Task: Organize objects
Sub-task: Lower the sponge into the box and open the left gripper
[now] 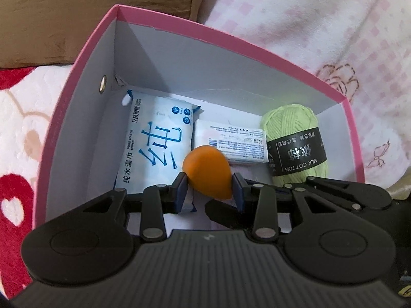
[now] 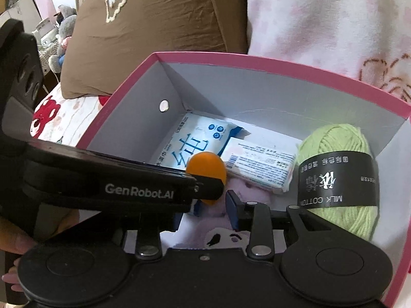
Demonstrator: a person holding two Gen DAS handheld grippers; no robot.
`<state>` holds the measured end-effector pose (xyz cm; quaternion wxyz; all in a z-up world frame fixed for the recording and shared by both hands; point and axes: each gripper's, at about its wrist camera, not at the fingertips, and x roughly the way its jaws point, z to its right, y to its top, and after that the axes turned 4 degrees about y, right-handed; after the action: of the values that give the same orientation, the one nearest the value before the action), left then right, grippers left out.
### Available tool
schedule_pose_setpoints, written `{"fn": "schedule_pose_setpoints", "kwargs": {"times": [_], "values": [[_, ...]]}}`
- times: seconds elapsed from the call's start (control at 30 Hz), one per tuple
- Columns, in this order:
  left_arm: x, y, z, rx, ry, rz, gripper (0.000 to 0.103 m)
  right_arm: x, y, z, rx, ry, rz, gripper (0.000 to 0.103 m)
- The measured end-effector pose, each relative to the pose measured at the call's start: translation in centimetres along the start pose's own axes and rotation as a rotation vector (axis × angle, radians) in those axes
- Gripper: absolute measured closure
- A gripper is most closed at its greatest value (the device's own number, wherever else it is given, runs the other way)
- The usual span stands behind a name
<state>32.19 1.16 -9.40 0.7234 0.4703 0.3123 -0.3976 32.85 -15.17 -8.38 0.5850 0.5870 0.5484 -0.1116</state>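
Note:
An orange egg-shaped sponge (image 1: 208, 172) is clamped between the pads of my left gripper (image 1: 209, 182), low inside the open pink box (image 1: 231, 30). On the box floor lie a blue-and-white wipes pack (image 1: 154, 151), a small white packet (image 1: 239, 141) and a green yarn ball (image 1: 290, 128). In the right wrist view my right gripper (image 2: 205, 215) is inside the same box (image 2: 257, 63), beside the yarn (image 2: 336, 141). A pale purple plush toy (image 2: 223, 236) fills the gap between its pads. The left gripper's black housing (image 2: 138, 190) hides the left pad.
The box sits on bedding: a brown pillow (image 2: 154, 25) behind it, a pink-and-white blanket (image 1: 334, 38) to the right, a red-and-white blanket (image 1: 20, 128) to the left. A person's hand (image 2: 10, 243) shows at the lower left.

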Motion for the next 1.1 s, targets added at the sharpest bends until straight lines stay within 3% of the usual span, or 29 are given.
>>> {"fn": "schedule_pose_setpoints", "kwargs": {"times": [0.1, 0.33, 0.53, 0.73, 0.9, 1.1], "values": [[-0.3, 0.2, -0.1, 0.021, 0.011, -0.005, 0.065, 0.0, -0.1, -0.3, -0.019, -0.010, 0.008, 0.072], [-0.9, 0.1, -0.1, 0.024, 0.027, 0.023, 0.065, 0.1, 0.1, -0.2, 0.000, -0.012, 0.007, 0.072], [-1.7, -0.3, 1.4, 0.104, 0.103, 0.103, 0.066, 0.0, -0.1, -0.3, -0.001, -0.010, 0.011, 0.071], [-0.4, -0.3, 1.0, 0.055, 0.040, 0.074, 0.073, 0.3, 0.0, -0.3, 0.011, -0.006, 0.014, 0.071], [0.8, 0.0, 0.2, 0.003, 0.013, 0.034, 0.073, 0.6, 0.0, -0.9, -0.022, -0.070, 0.000, 0.071], [-0.4, -0.1, -0.6, -0.027, -0.007, 0.033, 0.062, -0.6, -0.5, -1.4, -0.051, -0.069, 0.034, 0.071]]}}
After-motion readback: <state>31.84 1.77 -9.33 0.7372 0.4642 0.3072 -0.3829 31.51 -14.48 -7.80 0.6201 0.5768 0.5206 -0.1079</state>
